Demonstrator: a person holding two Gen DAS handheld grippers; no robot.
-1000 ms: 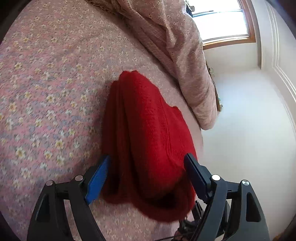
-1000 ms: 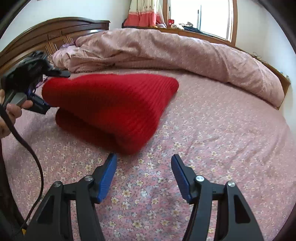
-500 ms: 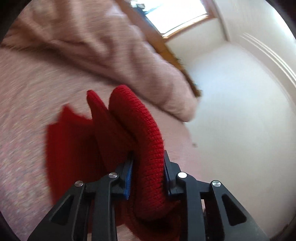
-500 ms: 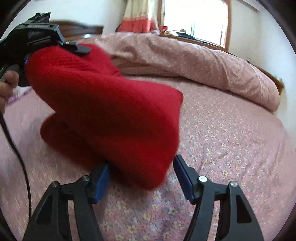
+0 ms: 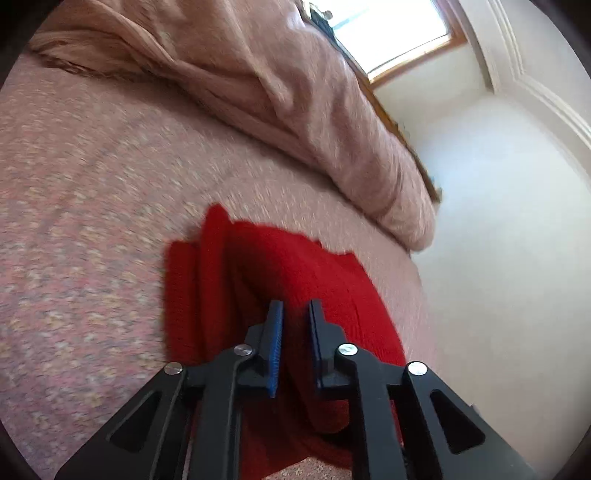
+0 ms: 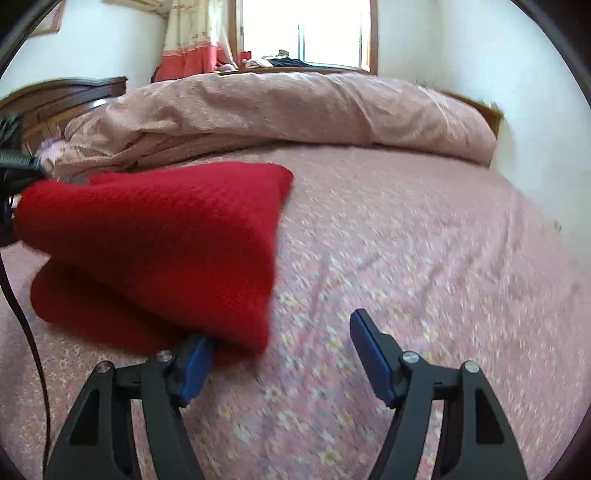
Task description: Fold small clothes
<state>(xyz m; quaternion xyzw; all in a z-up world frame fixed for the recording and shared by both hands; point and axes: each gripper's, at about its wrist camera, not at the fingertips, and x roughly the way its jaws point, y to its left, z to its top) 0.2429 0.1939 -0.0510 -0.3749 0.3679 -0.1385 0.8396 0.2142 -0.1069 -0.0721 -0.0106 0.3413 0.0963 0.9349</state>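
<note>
Both wrist views low, close over bed (image 6: pixel 406 229); shared: red knit (image 5: pixel 314 280), quilt (image 5: pixel 295 92), window (image 6: pixel 306 33).

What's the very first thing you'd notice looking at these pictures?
The bright red knitted garment, lifted off the pink flowery bedsheet. The left gripper pinches one end of it, while the right gripper sits open near its lower edge. Behind lies a rumpled pink duvet.

Bedroom, daylight, bed filling most of the floor.
Pink floral sheet (image 6: pixel 424 258) over the mattress; pink duvet (image 6: pixel 295 107) bunched along the far side. Dark wooden headboard (image 6: pixel 62 96) at left. Bright window (image 6: pixel 306 33) behind the bed, red-and-cream curtain (image 6: pixel 192 40) beside it. White walls (image 5: pixel 517 229), moulding near the ceiling.
</note>
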